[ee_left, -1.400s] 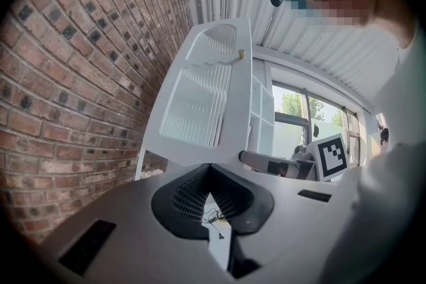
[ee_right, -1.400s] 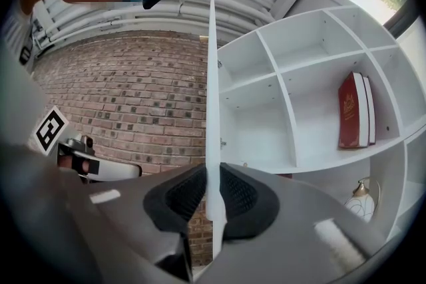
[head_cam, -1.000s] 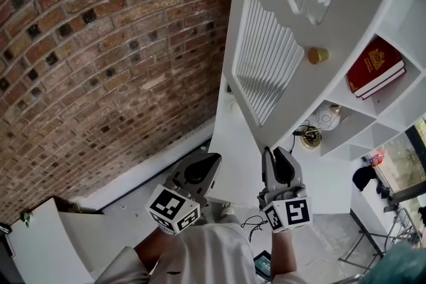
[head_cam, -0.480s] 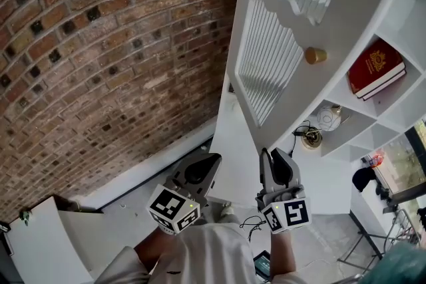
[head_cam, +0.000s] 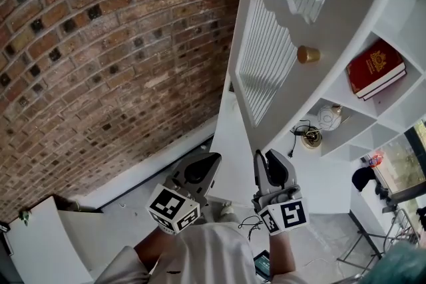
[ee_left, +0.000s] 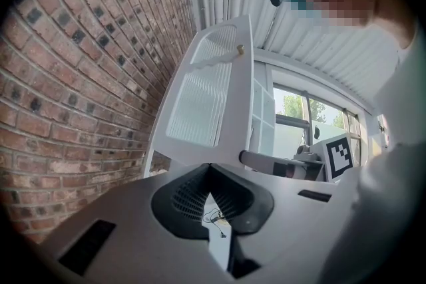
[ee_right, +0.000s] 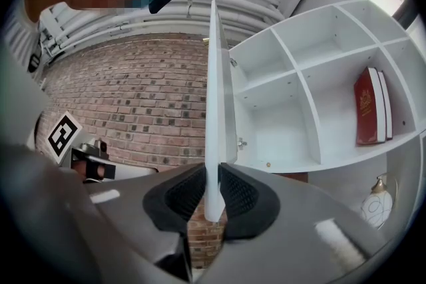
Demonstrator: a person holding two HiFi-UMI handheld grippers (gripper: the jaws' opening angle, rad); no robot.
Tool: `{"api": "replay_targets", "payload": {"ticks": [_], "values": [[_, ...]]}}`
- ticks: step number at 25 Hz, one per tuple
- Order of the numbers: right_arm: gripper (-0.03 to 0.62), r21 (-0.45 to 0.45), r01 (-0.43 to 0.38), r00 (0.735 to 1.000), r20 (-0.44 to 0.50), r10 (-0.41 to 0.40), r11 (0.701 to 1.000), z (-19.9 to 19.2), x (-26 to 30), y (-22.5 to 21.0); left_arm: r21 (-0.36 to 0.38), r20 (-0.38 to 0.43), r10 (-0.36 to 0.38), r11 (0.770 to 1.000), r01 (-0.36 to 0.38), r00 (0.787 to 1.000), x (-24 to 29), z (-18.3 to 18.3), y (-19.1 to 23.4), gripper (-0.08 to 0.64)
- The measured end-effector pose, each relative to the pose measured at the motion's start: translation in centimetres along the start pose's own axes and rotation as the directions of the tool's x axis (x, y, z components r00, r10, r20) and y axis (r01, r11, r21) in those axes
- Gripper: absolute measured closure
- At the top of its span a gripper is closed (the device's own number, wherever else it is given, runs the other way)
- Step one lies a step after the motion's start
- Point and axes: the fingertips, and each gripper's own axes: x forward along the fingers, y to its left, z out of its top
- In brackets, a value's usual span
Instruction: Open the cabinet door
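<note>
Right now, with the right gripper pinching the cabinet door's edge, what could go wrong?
The right gripper grips only the thin edge of the cabinet door, so it may slip off mid-swing. The door's knob faces the brick wall; swinging further could knock it against the bricks. The left gripper sits on that side, perhaps in its path.

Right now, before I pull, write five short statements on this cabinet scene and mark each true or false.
1. The right tool clamps the cabinet door by its edge. True.
2. The left tool holds the knob. False: it is shut on nothing, away from the door.
3. A red book sits in an open shelf compartment. True.
4. The knob is black. False: it is gold.
5. The wall is tiled. False: it is brick.
</note>
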Motion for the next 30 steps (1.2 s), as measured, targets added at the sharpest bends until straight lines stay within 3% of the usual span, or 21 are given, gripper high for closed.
{"api": "replay_targets", "payload": {"ticks": [30], "values": [[0.488, 0.01, -0.187, 0.982, 0.011, 0.187, 0.982, -0.4, 3.0, 6.0, -0.004, 0.023, 0.084, 0.997, -0.083, 0.996, -2.9, 0.6, 2.4, 0.551]]}}
